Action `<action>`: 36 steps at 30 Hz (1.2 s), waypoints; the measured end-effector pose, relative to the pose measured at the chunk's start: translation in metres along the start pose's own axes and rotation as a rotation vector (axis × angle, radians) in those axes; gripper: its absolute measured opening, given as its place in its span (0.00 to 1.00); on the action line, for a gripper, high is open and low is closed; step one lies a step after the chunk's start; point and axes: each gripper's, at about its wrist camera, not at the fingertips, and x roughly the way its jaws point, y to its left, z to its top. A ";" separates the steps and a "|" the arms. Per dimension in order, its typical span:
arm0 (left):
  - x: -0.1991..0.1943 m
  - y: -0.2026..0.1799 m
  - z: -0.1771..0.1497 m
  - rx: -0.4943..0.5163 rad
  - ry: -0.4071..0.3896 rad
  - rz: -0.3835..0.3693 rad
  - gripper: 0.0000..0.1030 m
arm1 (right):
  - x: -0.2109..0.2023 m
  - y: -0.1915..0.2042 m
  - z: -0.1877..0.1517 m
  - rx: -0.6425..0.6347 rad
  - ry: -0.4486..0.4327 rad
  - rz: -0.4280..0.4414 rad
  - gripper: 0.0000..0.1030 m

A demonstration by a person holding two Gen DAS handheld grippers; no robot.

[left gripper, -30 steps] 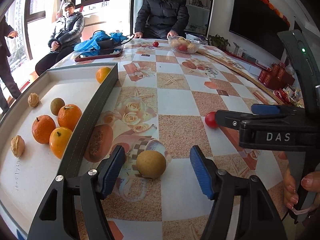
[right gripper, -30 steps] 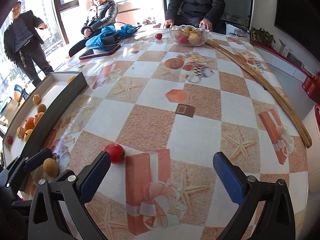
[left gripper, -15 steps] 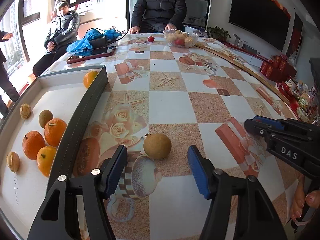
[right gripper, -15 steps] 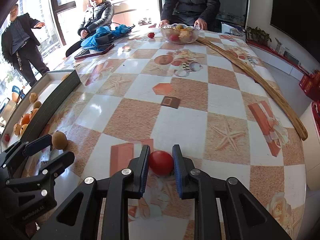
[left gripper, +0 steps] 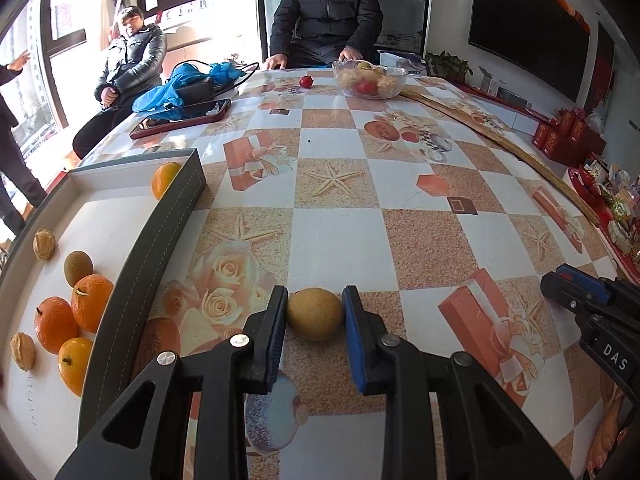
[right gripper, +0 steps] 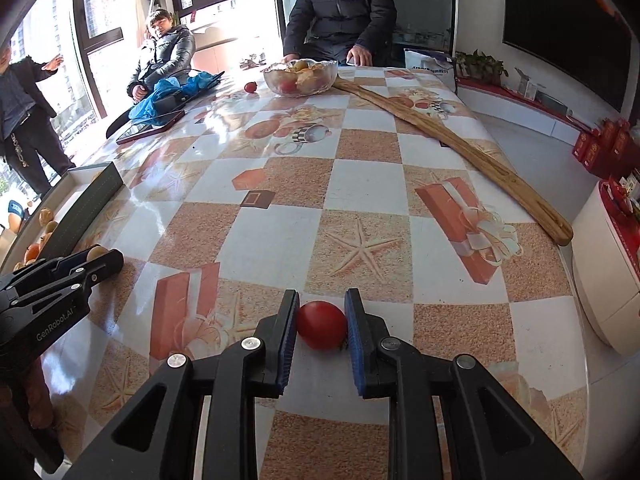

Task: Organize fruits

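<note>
A round tan-brown fruit [left gripper: 315, 314] rests on the patterned tablecloth between the pads of my left gripper [left gripper: 315, 295]. Its jaws are closing, and both pads touch the fruit's sides. My right gripper [right gripper: 322, 300] is shut on a red tomato [right gripper: 321, 325] that sits on the table. To the left lies a dark-walled tray [left gripper: 168, 216] with a white floor, holding several oranges [left gripper: 90, 302], a kiwi [left gripper: 78, 267] and walnuts [left gripper: 43, 243]. The right gripper's tip [left gripper: 576, 284] shows at the right of the left wrist view. In the right wrist view, the left gripper [right gripper: 100, 260] is low on the left.
A glass bowl [left gripper: 370, 80] of fruit and a loose red fruit [left gripper: 306, 81] stand at the table's far end. A phone [left gripper: 180, 118] and blue bag [left gripper: 188, 84] lie far left. A long wooden stick [right gripper: 452, 140] runs along the right edge. Two people sit beyond the table.
My left gripper slid forward until the brown fruit lay between its pads, then narrowed onto it. My right gripper went from wide open to shut around the tomato.
</note>
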 end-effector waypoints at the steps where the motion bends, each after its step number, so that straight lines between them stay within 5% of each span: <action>1: 0.000 0.000 0.000 -0.003 0.000 -0.001 0.29 | 0.000 0.000 0.000 -0.002 0.000 -0.003 0.23; 20: 0.000 0.001 0.000 -0.006 0.000 0.001 0.29 | 0.000 0.008 -0.002 -0.036 0.004 -0.048 0.24; 22: 0.000 0.000 0.000 -0.005 -0.001 0.002 0.29 | 0.001 0.007 -0.002 -0.034 0.006 -0.070 0.36; 23: 0.000 0.001 0.000 -0.006 -0.001 0.001 0.29 | 0.001 0.006 -0.001 -0.020 0.011 -0.091 0.61; 24: 0.000 0.000 0.000 -0.006 0.000 0.001 0.29 | 0.002 0.003 0.000 -0.002 0.021 -0.100 0.71; 36: 0.000 0.000 0.000 -0.006 0.001 0.003 0.30 | 0.005 0.008 0.000 -0.037 0.041 -0.059 0.73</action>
